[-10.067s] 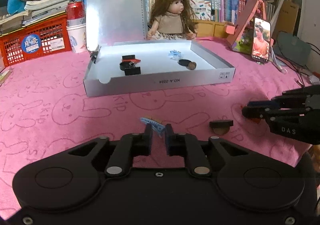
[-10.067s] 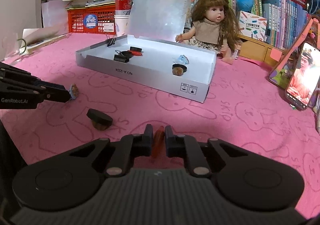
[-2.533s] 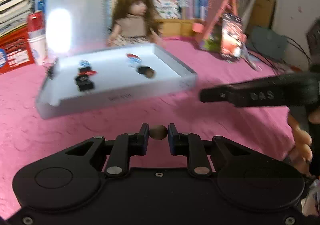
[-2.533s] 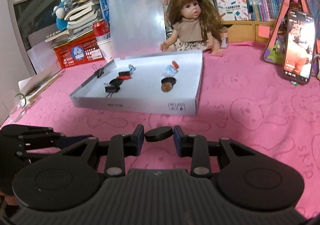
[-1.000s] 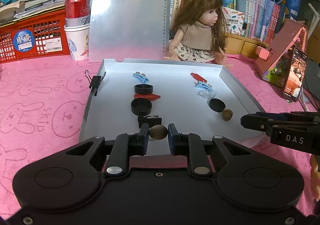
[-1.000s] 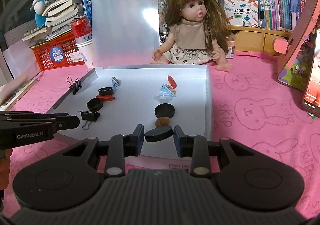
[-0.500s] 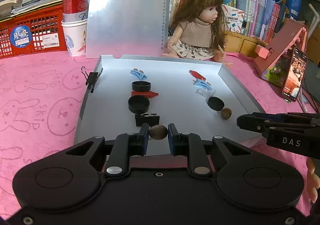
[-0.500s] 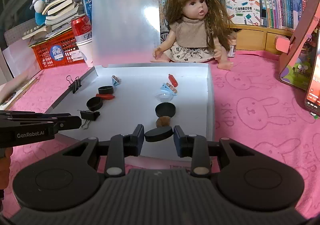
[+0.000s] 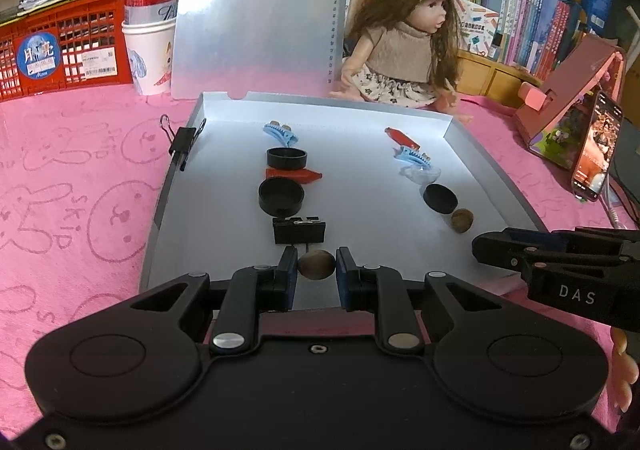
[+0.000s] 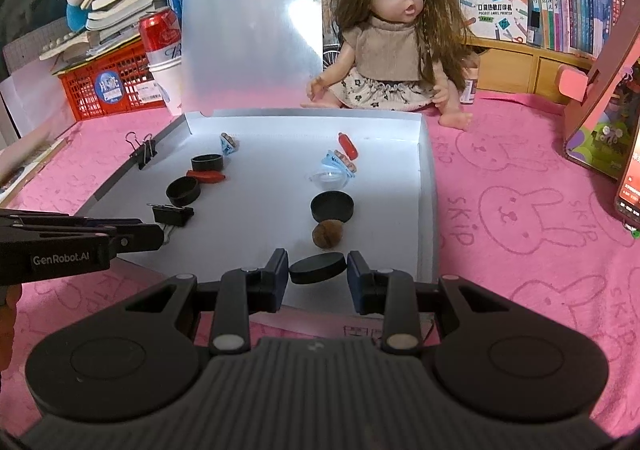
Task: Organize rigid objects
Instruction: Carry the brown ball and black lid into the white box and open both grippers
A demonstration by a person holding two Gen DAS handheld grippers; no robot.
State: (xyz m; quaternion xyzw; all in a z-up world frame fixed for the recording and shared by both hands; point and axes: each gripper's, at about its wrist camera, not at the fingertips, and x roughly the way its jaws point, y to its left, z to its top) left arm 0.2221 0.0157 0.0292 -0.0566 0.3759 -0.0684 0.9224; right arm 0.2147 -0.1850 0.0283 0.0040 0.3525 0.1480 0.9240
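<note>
Nut [image 9: 316, 265] sits pinched in the left gripper [image 9: 316, 268], above the near edge of the white tray [image 9: 224, 186], just short of a black binder clip [image 9: 299, 231]. Right wrist view: right gripper [image 10: 318, 270] clamps a black disc [image 10: 318, 268] over the tray's [image 10: 260, 218] near edge, just before a second nut [image 10: 327, 234].
</note>
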